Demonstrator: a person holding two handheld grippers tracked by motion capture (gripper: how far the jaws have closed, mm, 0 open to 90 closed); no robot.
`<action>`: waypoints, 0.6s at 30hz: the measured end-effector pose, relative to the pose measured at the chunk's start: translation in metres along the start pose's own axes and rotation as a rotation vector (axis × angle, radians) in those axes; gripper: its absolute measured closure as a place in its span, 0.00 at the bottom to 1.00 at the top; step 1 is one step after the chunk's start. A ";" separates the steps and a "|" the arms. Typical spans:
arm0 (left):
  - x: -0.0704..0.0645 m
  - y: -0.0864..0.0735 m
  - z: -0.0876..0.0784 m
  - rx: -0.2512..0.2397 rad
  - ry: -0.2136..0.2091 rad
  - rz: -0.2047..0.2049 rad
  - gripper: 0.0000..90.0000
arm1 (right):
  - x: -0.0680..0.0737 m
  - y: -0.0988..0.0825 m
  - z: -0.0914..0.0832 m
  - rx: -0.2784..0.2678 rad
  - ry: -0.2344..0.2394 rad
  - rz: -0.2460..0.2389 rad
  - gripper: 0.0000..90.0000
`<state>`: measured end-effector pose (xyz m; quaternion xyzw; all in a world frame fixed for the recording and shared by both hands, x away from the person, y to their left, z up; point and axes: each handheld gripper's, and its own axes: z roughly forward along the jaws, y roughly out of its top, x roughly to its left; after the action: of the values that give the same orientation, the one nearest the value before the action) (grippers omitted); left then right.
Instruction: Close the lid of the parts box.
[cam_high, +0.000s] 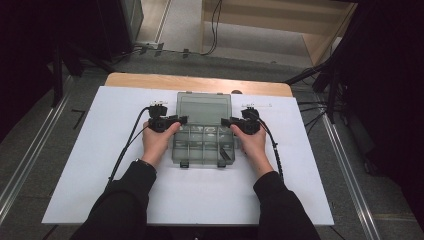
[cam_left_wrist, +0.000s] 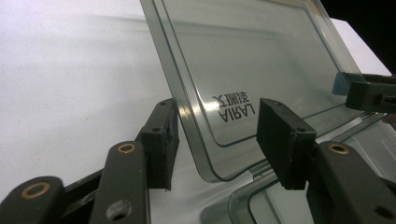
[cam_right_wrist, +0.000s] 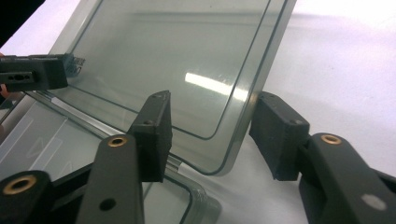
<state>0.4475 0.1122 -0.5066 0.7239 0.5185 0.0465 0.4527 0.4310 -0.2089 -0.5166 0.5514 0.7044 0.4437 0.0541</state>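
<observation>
High view: clear box (cam_high: 202, 145) mid-table on white sheet (cam_high: 100, 165), lid (cam_high: 204, 107) tipped back; left gripper (cam_high: 181, 120) and right gripper (cam_high: 226, 121) flanking lid's lower corners, likely to swing it.

Left gripper view: jaws spread astride lid edge (cam_left_wrist: 187, 112), not clamped.

Right gripper view: same, pads (cam_right_wrist: 154, 135) apart around rim.

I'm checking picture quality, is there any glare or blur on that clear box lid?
Right gripper view: a bright glare streak on the lid. Left gripper view: the lid is sharp enough to read its printing. High view: soft overall, dark surroundings.
</observation>
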 end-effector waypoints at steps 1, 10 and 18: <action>0.000 0.000 0.000 -0.003 0.001 0.005 0.55 | 0.000 0.000 -0.001 0.000 0.000 -0.003 0.56; 0.000 -0.001 -0.006 -0.041 0.003 0.033 0.65 | 0.000 -0.002 -0.010 -0.034 -0.019 -0.038 0.72; 0.001 0.000 -0.013 -0.079 -0.001 0.074 0.76 | 0.001 -0.005 -0.019 -0.084 -0.049 -0.064 0.90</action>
<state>0.4409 0.1210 -0.4989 0.7244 0.4889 0.0833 0.4789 0.4158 -0.2192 -0.5083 0.5365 0.7010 0.4571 0.1088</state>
